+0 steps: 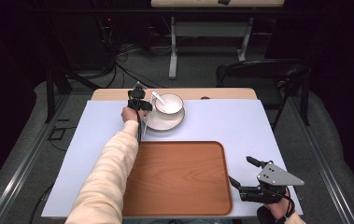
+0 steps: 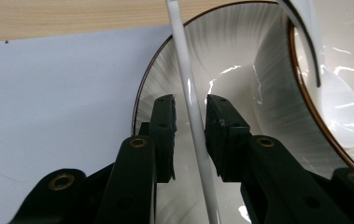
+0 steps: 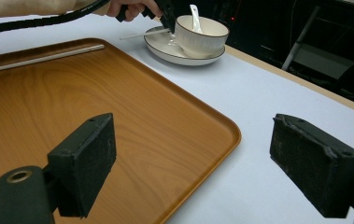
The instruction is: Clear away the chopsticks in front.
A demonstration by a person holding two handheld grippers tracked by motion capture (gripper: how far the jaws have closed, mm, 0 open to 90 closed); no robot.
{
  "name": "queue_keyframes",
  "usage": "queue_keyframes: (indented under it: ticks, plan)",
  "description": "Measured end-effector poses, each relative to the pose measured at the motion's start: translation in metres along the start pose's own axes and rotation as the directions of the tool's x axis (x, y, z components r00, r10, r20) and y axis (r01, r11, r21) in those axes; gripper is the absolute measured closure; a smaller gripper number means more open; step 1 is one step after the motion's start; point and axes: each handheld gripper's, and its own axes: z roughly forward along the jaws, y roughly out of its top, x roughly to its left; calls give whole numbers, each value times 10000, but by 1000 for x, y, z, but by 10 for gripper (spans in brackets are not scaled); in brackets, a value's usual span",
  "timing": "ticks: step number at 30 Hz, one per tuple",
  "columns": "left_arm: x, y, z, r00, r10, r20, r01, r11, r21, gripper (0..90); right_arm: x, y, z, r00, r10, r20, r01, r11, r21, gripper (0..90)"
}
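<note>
Basically we've got the left gripper (image 2: 189, 135) jaws straddling the white chopstick (image 2: 191, 116) on the plate (image 1: 153, 122) rim, upper-centre, not yet clamped, while the right gripper (image 1: 242, 172) idles wide apart beside the tray (image 1: 179, 177).

White chopstick (image 2: 191, 100): thin, straight rod, lying across the near rim of the plate (image 2: 221, 56), one end on the plate, the other reaching out toward the tray (image 3: 95, 102). It passes between the jaws of the left hand-held gripper (image 2: 191, 133); small gaps show on both sides.

Plate: white, ribbed, dark-rimmed, at the far side of the desk (image 1: 240, 121).

Bowl (image 1: 170, 103): white, ribbed, brown-rimmed, upright on the plate.

Spoon (image 3: 194, 16): white, in the bowl, handle leaning on the rim.

Tray: wooden, rounded corners.
</note>
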Motion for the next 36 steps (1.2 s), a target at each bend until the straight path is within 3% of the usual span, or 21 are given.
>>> queue_keyframes:
  ticks: [7,14,22,33,36]
  plan:
    - [1,1,0,9996,-197,-211,198,9998,15,821,0,0,0,10000,1,-10,-1,10000,1,139]
    - [5,-2,-7,9990,-433,106,434,9991,-30,843,0,0,0,10000,42,15,-42,10000,2,139]
    - [7,-2,-30,9986,-427,300,442,9978,-491,843,0,0,0,10000,31,45,-31,10000,-32,139]
    - [14,-15,-68,9973,-257,682,314,9961,-829,844,0,0,-1,10000,34,57,-34,10000,-51,139]
    - [15,-22,-80,9952,-149,963,233,9959,-871,844,0,0,0,10000,41,52,-41,10000,-43,139]
